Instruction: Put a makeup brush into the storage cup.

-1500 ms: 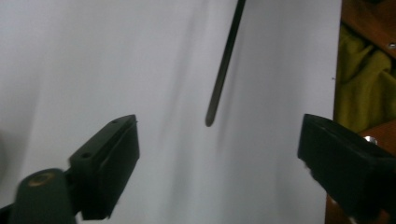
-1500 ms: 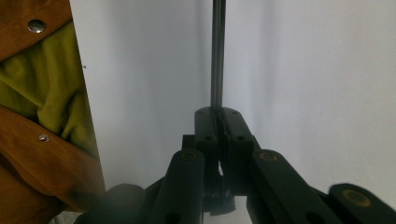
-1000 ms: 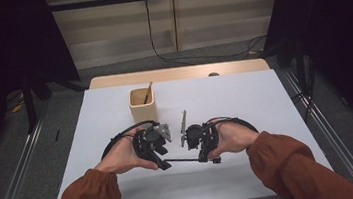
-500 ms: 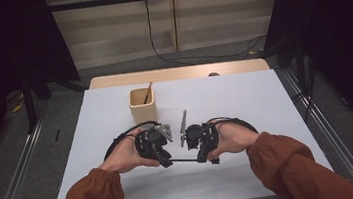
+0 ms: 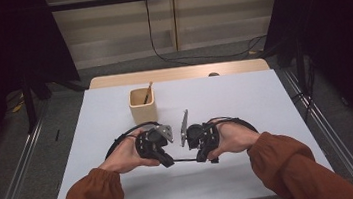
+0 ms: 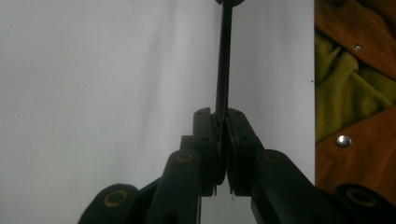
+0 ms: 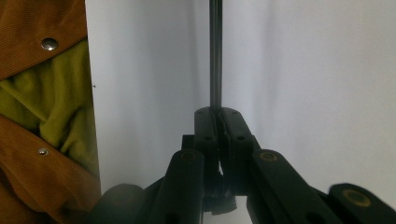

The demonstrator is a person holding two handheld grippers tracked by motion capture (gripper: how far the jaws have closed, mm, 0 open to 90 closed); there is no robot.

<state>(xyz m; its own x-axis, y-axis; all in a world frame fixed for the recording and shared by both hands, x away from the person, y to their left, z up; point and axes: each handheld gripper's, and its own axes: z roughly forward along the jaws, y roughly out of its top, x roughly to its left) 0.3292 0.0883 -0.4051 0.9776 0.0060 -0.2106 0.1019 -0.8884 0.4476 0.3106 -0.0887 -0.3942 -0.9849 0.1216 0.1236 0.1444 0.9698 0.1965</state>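
Both my tools clamp one thin black rod point(image 5: 185, 159), left tool point(image 6: 223, 140) and right tool point(image 7: 218, 135) at opposite ends; it looks light, stiff, slippery, so end grips suit.

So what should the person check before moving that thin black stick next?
1. Left claw shut on the stick: ok.
2. Right claw shut on the stick's other end: ok.
3. Stick level between both claws, seen from above: ok.
4. Wooden cup upright, apart from the hands: ok.
5. Bare table around the claws: ok.
6. Stick lifted off the table or resting on it: cannot tell.
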